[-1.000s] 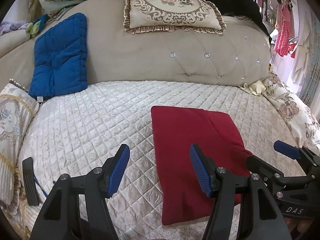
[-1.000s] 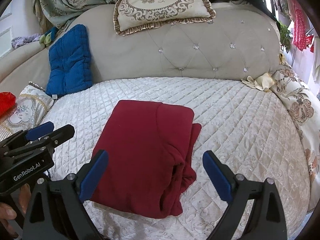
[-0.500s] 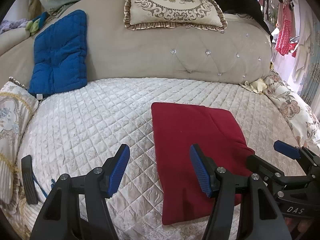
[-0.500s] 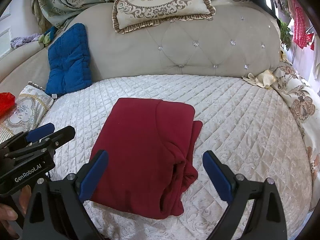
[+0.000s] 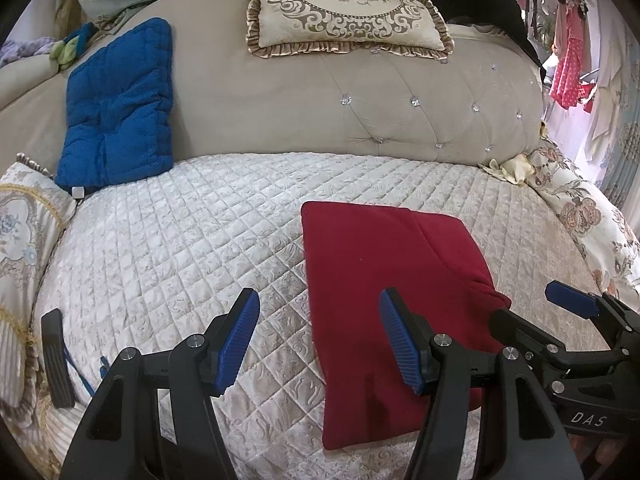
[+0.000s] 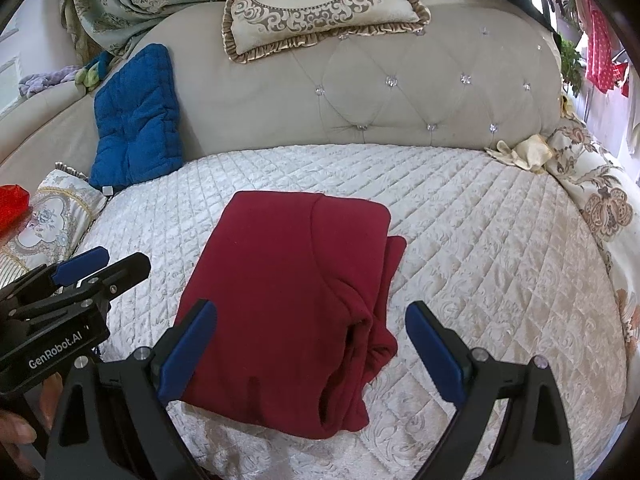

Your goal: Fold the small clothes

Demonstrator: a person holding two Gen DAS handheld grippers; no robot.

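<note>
A dark red garment [image 5: 384, 280] lies folded into a rectangle on the quilted cream sofa seat [image 5: 180, 248]; it also shows in the right wrist view [image 6: 288, 296], with its layered folded edges on its right side. My left gripper [image 5: 320, 340] is open and empty, hovering near the garment's left front edge. My right gripper [image 6: 312, 352] is open and empty, hovering over the garment's near edge. Each gripper shows in the other's view: the right [image 5: 560, 340], the left [image 6: 80, 276].
A blue cushion [image 5: 116, 108] leans on the beige tufted backrest [image 5: 360, 92], with an ornate pillow [image 5: 344, 8] on top. Floral pillows lie at the left [image 5: 20, 232] and right [image 5: 580, 216]. A black remote-like object [image 5: 56, 360] lies at the seat's left edge.
Both views have shifted slightly; the scene sits a little lower in frame. The garment has not moved and both grippers stay open.
</note>
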